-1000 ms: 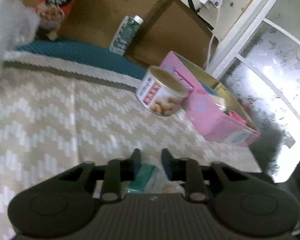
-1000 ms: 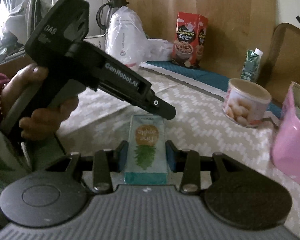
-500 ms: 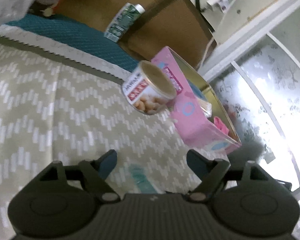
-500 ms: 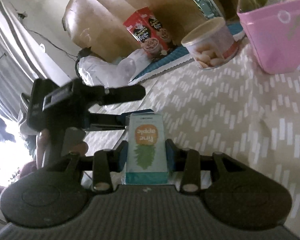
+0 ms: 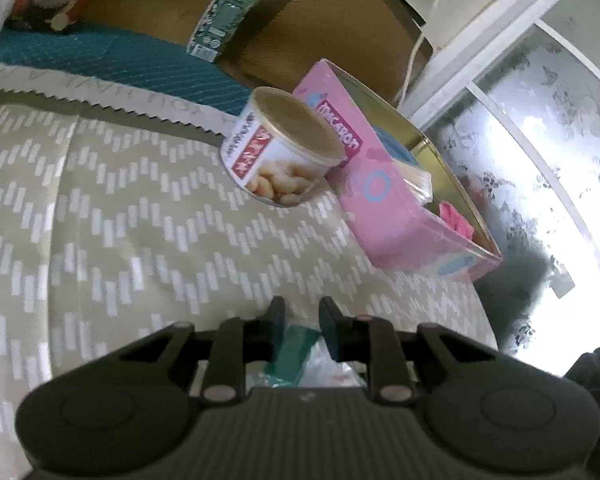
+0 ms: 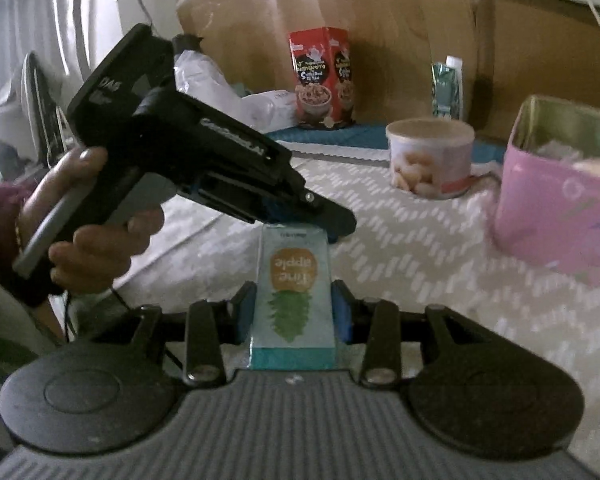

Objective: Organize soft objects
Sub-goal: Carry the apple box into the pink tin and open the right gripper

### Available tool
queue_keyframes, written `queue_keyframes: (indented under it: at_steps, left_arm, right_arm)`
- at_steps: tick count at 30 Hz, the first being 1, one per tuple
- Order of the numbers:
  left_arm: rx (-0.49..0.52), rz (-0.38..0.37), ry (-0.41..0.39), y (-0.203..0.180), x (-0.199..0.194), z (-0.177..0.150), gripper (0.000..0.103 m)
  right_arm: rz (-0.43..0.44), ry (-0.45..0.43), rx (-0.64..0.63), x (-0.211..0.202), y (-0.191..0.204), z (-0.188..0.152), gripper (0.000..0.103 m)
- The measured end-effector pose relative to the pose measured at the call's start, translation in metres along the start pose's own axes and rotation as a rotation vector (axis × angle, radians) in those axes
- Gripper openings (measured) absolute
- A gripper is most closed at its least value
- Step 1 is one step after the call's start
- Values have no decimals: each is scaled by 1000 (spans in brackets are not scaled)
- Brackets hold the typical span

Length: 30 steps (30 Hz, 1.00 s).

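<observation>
**Both grippers closed on one tissue pack above the chevron cloth**

The right gripper (image 6: 293, 310) has its blue pads pressed against both sides of a soft tissue pack (image 6: 292, 294) printed with a pineapple and the words "fine apple". The left gripper (image 6: 332, 222), held in the person's left hand (image 6: 88, 220), reaches in from the left, its tip at the pack's far end. In the left wrist view the left gripper (image 5: 301, 318) shows its fingers drawn narrow, with the pack's teal edge (image 5: 296, 350) and crinkled clear wrap between them; it appears to be clamped on the pack.

A broad stretch of the surface (image 5: 112, 220) lies open in front of and to the left of the pack. To the right, the cloth's edge falls away just past the pink box (image 5: 384, 204), with a bright frosted window (image 5: 540, 152) beyond.

The pink box stands open, gold inside; something blue, something pale and a pink item lie in it, though what they are I cannot tell. A round can (image 5: 284, 152) pictured with nuts stands lidded, touching the box's near side.

At the back, on a teal mat (image 5: 112, 62), stand a red snack carton (image 6: 324, 78) and a small green drink carton (image 5: 224, 20). A white plastic bag (image 6: 236, 96) lies to their left, brown cardboard (image 6: 380, 20) behind.
</observation>
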<state>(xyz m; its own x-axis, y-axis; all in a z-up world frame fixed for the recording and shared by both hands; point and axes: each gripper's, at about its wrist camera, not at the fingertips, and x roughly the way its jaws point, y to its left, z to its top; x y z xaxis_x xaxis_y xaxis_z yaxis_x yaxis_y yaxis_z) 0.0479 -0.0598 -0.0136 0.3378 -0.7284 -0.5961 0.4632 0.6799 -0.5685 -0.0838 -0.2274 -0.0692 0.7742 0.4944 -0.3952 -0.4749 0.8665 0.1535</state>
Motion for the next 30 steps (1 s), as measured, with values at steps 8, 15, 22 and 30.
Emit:
queue_keyframes:
  at_steps: [8,15,22,30]
  left_arm:
    - [73,-44,-36,-33,-4,15,19]
    - [214,-84,-84,-89,-4,54,19]
    - [323,-121,-141,-148,26,104,19]
    - [367,-59,-140,-183,98,134,28]
  right_arm:
    - [-61,-48,-2,-10,-2,-1,43]
    - [-149,-170,-18,-37,-14,17,43]
    - [-301,-278,-119,-58,-44,50,43]
    - [-475,-245,-91,-42,-110,61,43]
